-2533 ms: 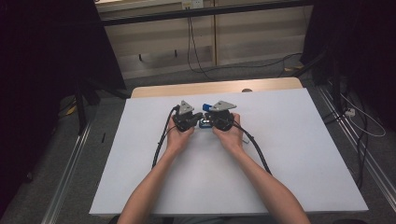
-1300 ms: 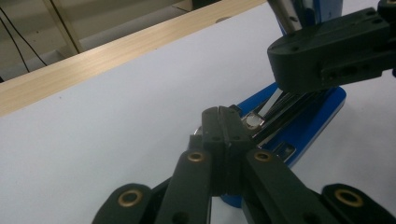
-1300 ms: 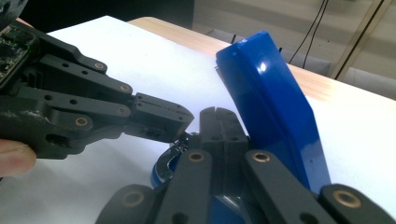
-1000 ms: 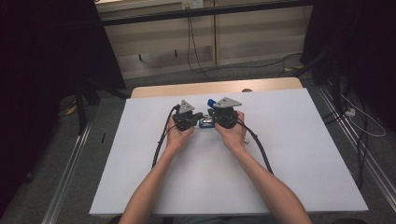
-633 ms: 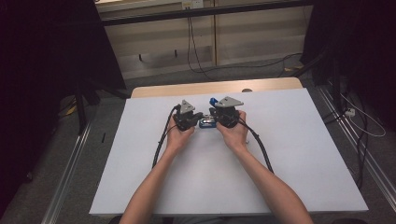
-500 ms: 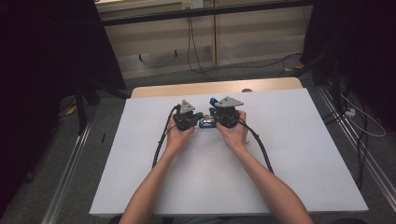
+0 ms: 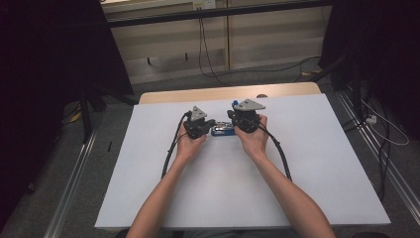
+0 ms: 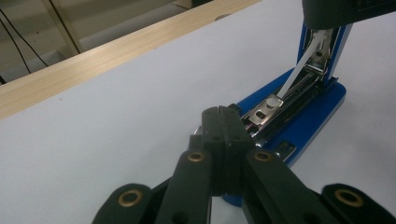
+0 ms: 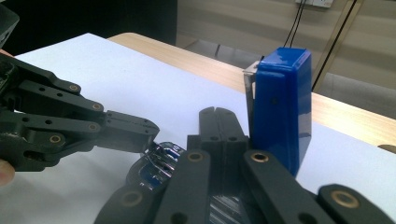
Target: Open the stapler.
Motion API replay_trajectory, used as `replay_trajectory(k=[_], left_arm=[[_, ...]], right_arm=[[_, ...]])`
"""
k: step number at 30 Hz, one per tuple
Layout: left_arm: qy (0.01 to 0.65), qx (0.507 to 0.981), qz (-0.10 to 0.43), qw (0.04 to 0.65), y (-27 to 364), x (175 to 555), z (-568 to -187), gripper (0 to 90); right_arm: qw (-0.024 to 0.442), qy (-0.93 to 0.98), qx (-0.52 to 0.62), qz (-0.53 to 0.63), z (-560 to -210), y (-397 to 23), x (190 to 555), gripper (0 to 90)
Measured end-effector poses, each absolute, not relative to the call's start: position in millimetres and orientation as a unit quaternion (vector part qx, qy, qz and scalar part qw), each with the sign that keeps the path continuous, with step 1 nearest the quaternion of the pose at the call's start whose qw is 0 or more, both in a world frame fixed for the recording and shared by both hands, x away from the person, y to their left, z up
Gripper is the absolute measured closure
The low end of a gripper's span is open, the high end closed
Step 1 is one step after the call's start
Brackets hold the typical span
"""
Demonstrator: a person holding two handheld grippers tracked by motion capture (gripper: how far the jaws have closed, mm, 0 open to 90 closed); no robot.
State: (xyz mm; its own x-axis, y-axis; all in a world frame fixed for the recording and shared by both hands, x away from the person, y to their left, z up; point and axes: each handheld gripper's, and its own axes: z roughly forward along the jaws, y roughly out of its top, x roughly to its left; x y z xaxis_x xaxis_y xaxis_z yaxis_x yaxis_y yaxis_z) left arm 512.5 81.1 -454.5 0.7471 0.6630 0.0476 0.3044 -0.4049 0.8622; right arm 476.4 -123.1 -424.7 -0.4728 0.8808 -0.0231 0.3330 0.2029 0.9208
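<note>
A blue stapler (image 7: 222, 131) lies open on the white table (image 7: 307, 168) between both hands. Its blue lid (image 9: 280, 107) stands upright, and the metal magazine (image 8: 280, 100) lies bare on the blue base (image 8: 310, 112). My left gripper (image 8: 219, 112) is shut, with its tips at the front end of the magazine. In the right gripper view that left gripper (image 9: 148, 132) touches the shiny front end (image 9: 161, 156). My right gripper (image 9: 215, 112) is shut too and rests just left of the raised lid, at the hinge end. Nothing is clamped between either pair of jaws.
A wooden strip (image 7: 223, 93) runs along the table's far edge. Black cables (image 7: 171, 148) trail from both grippers back towards the person. Metal rails (image 7: 74, 173) flank the table on the floor, and dark curtains hang at both sides.
The right hand has shifted slightly up and away, and the stapler's blue lid has swung up beside it. The left hand has kept still. Over the last half second nothing moves.
</note>
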Motion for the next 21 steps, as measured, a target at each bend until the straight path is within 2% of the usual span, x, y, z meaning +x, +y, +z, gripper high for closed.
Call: replay_trajectory(k=[21], left_arm=[[0.296, 0.815, 0.195, 0.459, 81, 512, -455, 90.0]], right_arm=[[0.296, 0.707, 0.434, 0.473, -420, -137, 476, 90.0]])
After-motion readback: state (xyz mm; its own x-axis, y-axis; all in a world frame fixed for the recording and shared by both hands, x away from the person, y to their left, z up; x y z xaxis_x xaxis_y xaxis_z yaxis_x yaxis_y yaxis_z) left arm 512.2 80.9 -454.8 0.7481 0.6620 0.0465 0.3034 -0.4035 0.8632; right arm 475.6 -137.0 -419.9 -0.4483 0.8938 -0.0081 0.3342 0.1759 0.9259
